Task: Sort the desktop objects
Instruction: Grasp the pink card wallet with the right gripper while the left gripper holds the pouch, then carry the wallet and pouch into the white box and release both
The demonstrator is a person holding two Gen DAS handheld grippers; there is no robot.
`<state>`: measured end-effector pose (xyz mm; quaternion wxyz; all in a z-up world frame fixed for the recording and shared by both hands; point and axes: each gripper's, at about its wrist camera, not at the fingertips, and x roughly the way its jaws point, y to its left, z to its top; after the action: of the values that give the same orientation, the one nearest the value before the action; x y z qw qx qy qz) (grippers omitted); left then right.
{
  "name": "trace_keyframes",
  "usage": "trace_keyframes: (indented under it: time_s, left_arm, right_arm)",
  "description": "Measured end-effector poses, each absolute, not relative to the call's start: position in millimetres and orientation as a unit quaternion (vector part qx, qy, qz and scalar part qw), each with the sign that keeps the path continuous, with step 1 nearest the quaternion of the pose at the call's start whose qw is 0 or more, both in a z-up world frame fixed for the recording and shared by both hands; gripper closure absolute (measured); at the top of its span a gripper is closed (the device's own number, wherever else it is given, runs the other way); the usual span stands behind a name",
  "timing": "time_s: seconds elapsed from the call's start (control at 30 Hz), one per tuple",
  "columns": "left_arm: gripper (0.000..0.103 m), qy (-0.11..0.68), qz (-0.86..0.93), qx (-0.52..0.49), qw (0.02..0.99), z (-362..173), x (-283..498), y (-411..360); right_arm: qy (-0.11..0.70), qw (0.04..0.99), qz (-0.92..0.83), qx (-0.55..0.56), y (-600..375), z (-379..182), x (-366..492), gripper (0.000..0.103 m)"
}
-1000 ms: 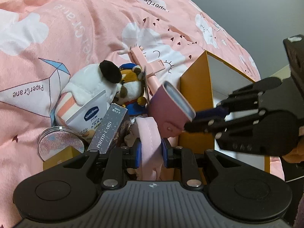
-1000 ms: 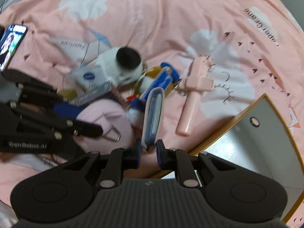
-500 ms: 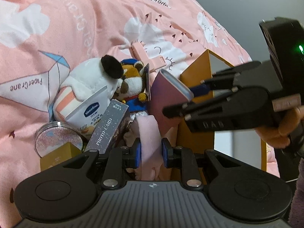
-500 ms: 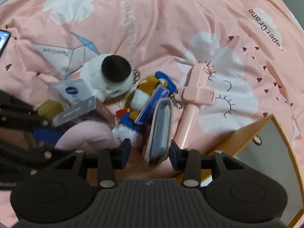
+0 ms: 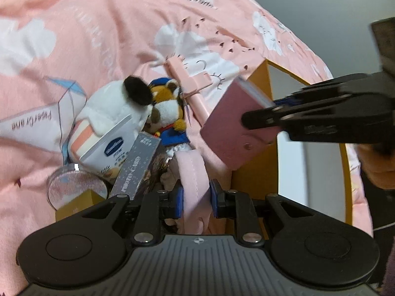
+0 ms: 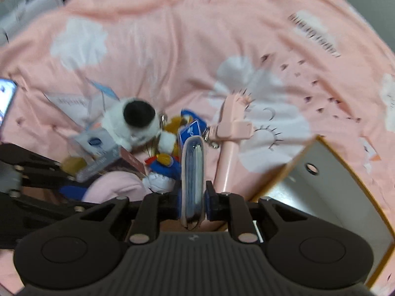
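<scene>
A pink card wallet stands on edge between the pads of my right gripper. The jaws are closing and press on its two faces. In the left wrist view the wallet hangs in my right gripper above the pile, beside the orange box. My left gripper is shut on a pale pink fabric pouch at the near end of the pile. The box's grey inside lies to the right of the wallet.
The pile on the pink quilt holds a white plush, a tiger plush, a pink stick, a Vaseline box, a photo card box, a round compact and a gold box. A phone lies far left.
My right gripper let its jaws out around the wallet, then shut on it again and rose a little with it. The left gripper kept its hold on the pouch.
</scene>
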<state>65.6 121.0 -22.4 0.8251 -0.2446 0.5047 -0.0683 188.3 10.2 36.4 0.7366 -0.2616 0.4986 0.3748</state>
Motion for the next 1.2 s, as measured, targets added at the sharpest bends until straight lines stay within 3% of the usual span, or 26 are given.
trace_keyframes:
  time_s: [0.47, 0.77, 1.03, 1.2]
  left_arm:
    - [0.080, 0.443, -0.059, -0.114, 0.887, 44, 28, 64]
    - [0.080, 0.403, -0.098, -0.058, 0.908, 97, 29, 27]
    - [0.080, 0.387, -0.138, -0.041, 0.911, 107, 36, -9]
    - [0.080, 0.442, -0.195, -0.097, 0.870, 85, 53, -15]
  right_arm:
    - [0.421, 0.834, 0.344, -0.092, -98, 98, 122, 0.085]
    - [0.423, 0.856, 0.296, -0.032, -157, 112, 110, 0.085]
    - [0.407, 0.881, 0.239, -0.004, -182, 87, 101, 0.085]
    - [0.415, 0.889, 0.193, -0.005, -192, 58, 95, 0.085]
